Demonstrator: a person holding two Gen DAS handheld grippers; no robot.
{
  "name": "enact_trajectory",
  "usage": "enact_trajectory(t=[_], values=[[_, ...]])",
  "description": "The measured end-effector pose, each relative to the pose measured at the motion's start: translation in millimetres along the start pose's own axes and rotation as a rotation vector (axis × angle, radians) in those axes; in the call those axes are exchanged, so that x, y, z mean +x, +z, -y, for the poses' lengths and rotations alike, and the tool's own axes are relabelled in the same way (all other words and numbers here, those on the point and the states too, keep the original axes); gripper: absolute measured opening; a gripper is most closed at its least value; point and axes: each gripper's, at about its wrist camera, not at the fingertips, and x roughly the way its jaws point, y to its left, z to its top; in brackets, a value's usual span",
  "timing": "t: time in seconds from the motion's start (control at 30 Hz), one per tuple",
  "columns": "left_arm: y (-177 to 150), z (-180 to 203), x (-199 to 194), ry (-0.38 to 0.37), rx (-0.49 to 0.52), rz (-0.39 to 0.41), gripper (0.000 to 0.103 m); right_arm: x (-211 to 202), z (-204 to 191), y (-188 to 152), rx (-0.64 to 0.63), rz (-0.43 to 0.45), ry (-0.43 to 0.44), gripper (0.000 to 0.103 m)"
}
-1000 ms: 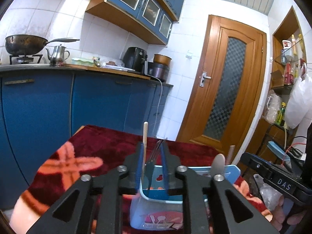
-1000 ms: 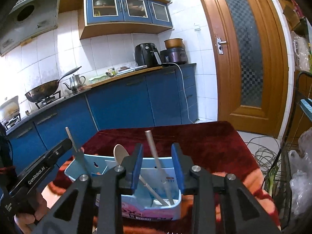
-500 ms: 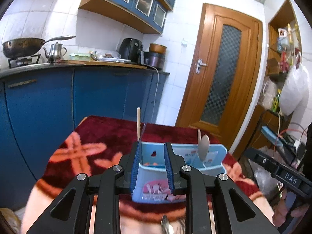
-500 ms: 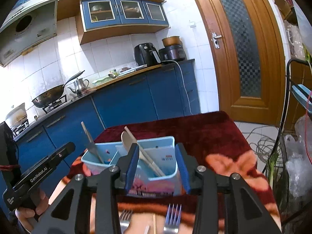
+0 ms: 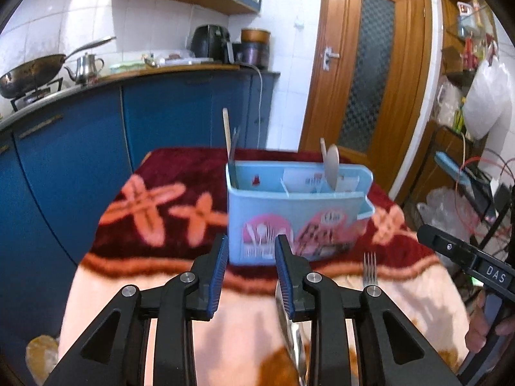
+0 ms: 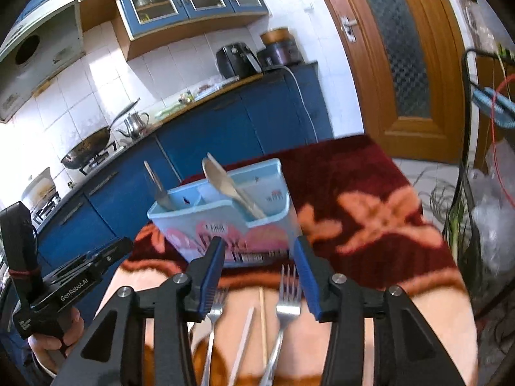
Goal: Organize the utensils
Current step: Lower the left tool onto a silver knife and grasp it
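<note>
Both tongs (image 5: 251,254) (image 6: 259,257) open, forks (image 6: 288,292) lengthwise

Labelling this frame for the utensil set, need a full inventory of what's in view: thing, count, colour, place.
Light blue plastic utensil caddy: 1, light blue with pink print, on the tablecloth ahead of both grippers.
Wooden spoon: 1, pale wood, leaning in the caddy's right compartment.
Metal utensil handle: 1, silver, in the caddy's left compartment; type unclear.
Silver metal forks: 2, silver, flat on the tablecloth before the caddy.
Thin chopsticks: 2, one wooden, one pale, between the forks.
Red and peach floral tablecloth: 1, covering the table.
Dark wok: 1, on the stove.
Steel kettle: 1, on the counter.
Black air fryer: 1, on the counter.
Left gripper: black, blue pads, jaws open, empty.
Right gripper: black, blue pads, jaws open, empty.
</note>
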Motion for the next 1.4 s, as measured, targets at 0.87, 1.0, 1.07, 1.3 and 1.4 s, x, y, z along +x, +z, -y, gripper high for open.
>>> enact_trajectory(t=[0.87,1.0,1.07,1.3,1.4], values=[[-55.4,16.3,43.1,-0.065,0.020,-0.274,0.032,14.6,34.6,-56.1,0.082,-0.155,-0.046,0.056],[-56.6,20.3,47.4,-0.128,0.017,-0.299,0.028,14.8,36.8,-57.9,0.084,-0.157,-0.045,0.056],[-56.9,20.8,49.0,-0.128,0.017,-0.301,0.021,14.9,36.6,-57.7,0.085,-0.159,-0.043,0.056],[-59.5,17.9,58.7,-0.151,-0.029,-0.333,0.014,17.8,40.2,-61.2,0.082,-0.166,-0.044,0.056],[-58.7,15.1,63.7,-0.188,-0.077,-0.345,0.007,21.2,40.0,-61.6,0.075,-0.170,-0.055,0.056]])
